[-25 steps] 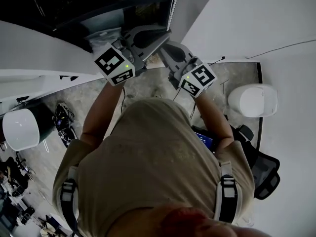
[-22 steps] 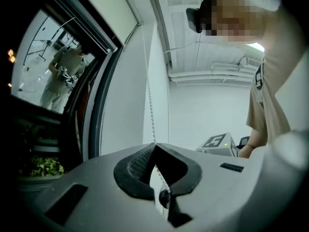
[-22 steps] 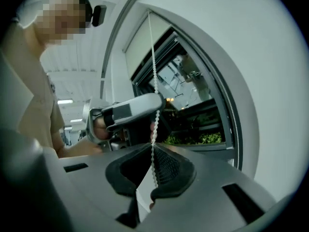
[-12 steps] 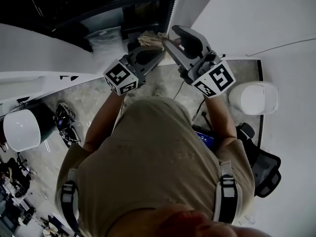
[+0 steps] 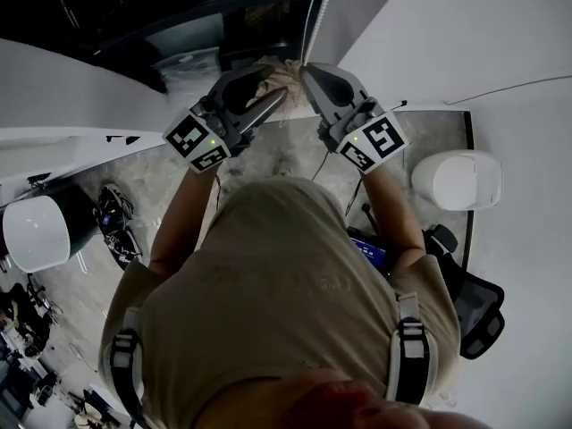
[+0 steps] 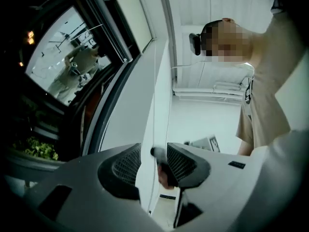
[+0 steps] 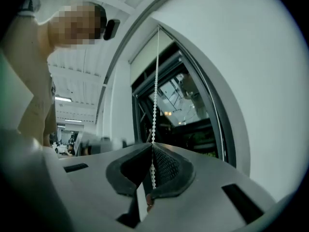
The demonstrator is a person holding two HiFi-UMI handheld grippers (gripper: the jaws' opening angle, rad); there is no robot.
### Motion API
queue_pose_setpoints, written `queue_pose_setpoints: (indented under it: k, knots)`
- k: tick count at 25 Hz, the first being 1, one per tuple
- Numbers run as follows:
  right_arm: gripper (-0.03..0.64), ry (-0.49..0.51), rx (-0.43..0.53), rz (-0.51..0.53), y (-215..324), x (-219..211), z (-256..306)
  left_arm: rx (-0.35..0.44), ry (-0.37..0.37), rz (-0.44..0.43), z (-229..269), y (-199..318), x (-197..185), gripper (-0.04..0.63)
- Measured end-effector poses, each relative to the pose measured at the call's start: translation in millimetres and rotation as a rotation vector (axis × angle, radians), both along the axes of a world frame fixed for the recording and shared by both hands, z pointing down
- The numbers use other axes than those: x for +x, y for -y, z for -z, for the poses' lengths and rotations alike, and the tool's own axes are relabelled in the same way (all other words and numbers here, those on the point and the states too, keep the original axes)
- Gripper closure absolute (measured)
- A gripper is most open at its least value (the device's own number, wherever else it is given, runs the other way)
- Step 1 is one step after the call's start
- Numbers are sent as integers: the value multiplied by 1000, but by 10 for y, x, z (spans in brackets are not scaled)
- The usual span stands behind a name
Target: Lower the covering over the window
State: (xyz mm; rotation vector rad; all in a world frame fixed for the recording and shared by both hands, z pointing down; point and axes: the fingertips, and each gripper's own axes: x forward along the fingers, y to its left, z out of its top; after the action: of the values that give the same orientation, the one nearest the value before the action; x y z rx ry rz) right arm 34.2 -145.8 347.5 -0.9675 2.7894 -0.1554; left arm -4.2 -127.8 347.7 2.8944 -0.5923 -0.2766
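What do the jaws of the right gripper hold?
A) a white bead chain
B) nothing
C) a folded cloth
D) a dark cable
A: in the right gripper view, the right gripper is shut on the white bead chain, which runs up from between its jaws.

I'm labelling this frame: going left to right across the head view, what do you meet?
A white stool → left gripper, jaws just opening and gripping nothing → right gripper, shut on the bead chain → second white stool.
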Motion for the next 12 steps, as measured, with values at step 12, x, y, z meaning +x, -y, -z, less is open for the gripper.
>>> queue_pose_setpoints:
  k: [12]
  knots:
    - [600, -59, -40, 154, -158, -74, -604, 78, 101, 52, 235, 303, 322, 575]
